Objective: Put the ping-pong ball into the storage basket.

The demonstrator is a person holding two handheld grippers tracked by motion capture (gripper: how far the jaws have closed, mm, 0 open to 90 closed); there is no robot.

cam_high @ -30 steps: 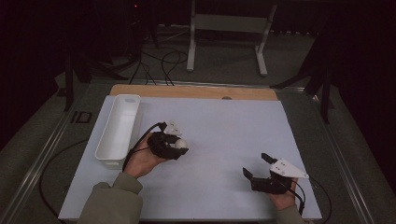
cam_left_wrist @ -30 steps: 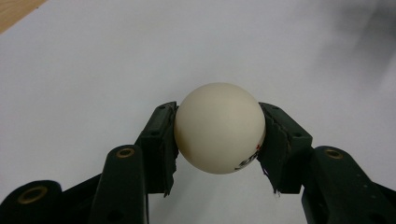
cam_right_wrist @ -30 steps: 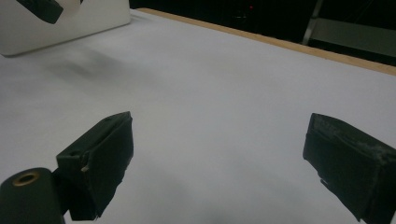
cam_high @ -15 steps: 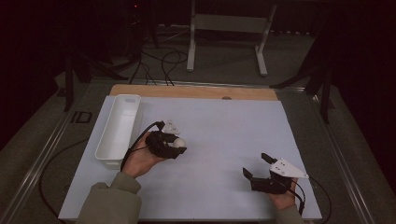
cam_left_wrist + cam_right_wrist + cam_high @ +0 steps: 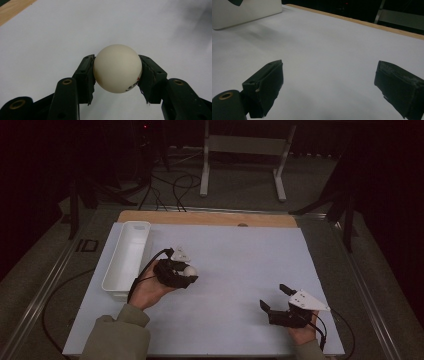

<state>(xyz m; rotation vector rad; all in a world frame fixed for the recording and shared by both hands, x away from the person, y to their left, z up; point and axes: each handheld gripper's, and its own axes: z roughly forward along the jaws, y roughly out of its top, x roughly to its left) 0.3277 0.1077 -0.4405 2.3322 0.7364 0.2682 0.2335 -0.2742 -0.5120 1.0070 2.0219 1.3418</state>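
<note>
A cream-white ball with a small printed mark sits pinched between the two black jaws of my left gripper. In the high view that left gripper hovers over the white sheet just right of the tray, with the ball at its tip. My right gripper rests near the front right of the sheet, jaws wide apart. Its own view shows the right gripper with nothing but bare sheet between the pads.
A long white tray lies along the left side of the white sheet; its wall appears far off in the right gripper view. A wooden strip borders the far edge. Cables and a metal stand sit beyond the table.
</note>
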